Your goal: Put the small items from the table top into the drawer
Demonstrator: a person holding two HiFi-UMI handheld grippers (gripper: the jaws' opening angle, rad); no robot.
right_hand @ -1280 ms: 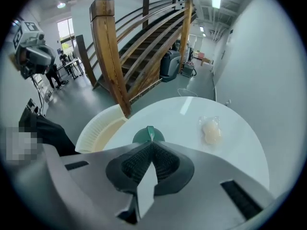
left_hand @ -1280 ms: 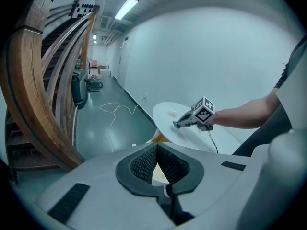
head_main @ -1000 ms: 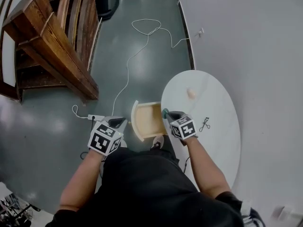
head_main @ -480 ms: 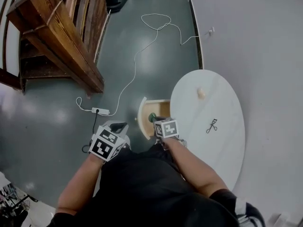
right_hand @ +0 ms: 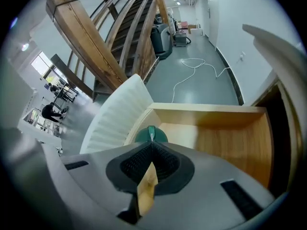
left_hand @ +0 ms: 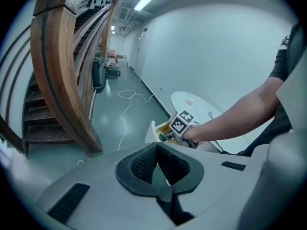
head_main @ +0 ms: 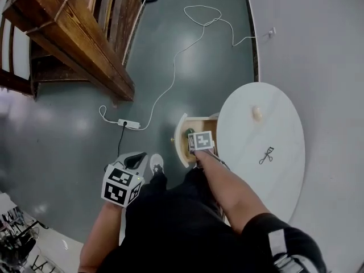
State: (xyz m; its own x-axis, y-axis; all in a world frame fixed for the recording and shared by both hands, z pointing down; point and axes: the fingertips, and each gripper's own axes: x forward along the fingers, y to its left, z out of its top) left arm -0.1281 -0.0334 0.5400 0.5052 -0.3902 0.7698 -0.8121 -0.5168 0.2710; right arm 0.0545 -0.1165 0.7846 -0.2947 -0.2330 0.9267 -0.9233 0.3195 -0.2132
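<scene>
The right gripper [head_main: 191, 135] [right_hand: 151, 143] is inside the open drawer [head_main: 183, 144] [right_hand: 216, 128] at the counter's [head_main: 250, 135] left edge. Its fingers pinch a thin green item [right_hand: 151, 134] [head_main: 190, 132]. The left gripper [head_main: 133, 161] [left_hand: 156, 150] hangs over the floor, its fingers pressed together and empty. An eyelash curler [head_main: 266, 155] and a small pale item [head_main: 257, 114] lie on the counter.

Drawer [head_main: 203, 126] left of table [head_main: 250, 147]; curler [head_main: 265, 155] on table.

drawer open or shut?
Open. The drawer sticks out from under the table top, wooden inside showing; right gripper holds a green item over it.
</scene>
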